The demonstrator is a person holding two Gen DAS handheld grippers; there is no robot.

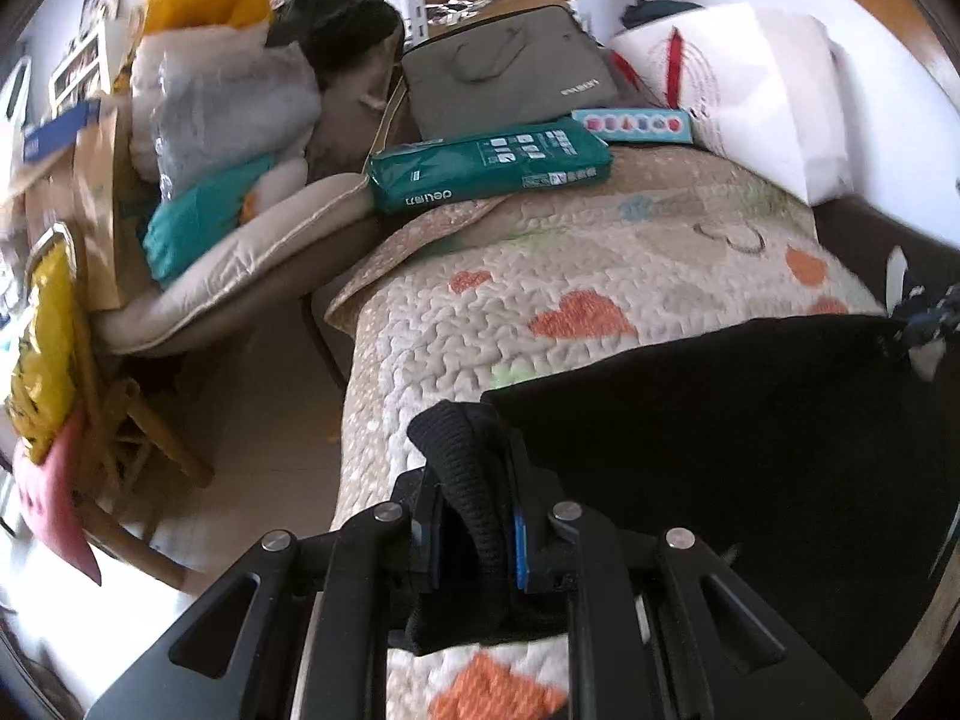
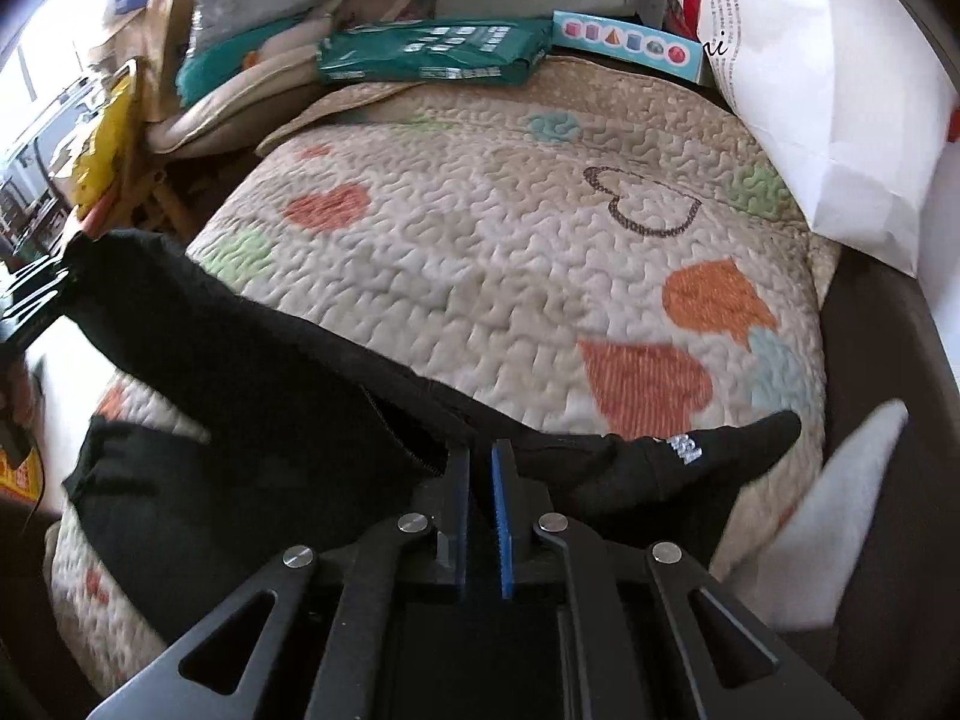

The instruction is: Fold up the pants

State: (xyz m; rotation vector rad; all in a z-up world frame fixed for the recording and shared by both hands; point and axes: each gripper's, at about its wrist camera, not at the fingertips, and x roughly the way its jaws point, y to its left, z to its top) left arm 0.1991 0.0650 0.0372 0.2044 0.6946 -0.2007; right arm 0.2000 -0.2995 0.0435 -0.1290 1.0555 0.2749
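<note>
The black pants (image 1: 720, 456) lie over a quilted cover with hearts (image 1: 540, 276). In the left wrist view my left gripper (image 1: 471, 498) is shut on a thick ribbed black hem that bunches up between its blue pads. In the right wrist view my right gripper (image 2: 480, 480) is shut on the upper edge of the black pants (image 2: 270, 396), near a small white label (image 2: 684, 450). From there the cloth runs taut up and left to the left gripper (image 2: 36, 294) at the frame's edge. The pants' lower part hangs in shadow under both grippers.
At the back of the quilt (image 2: 480, 228) lie a green packet (image 1: 492, 168), a grey bag (image 1: 510, 84), a colourful box (image 1: 630, 123) and a white paper bag (image 1: 750, 96). A cluttered armchair (image 1: 240, 228) stands left, past a floor gap (image 1: 258, 396).
</note>
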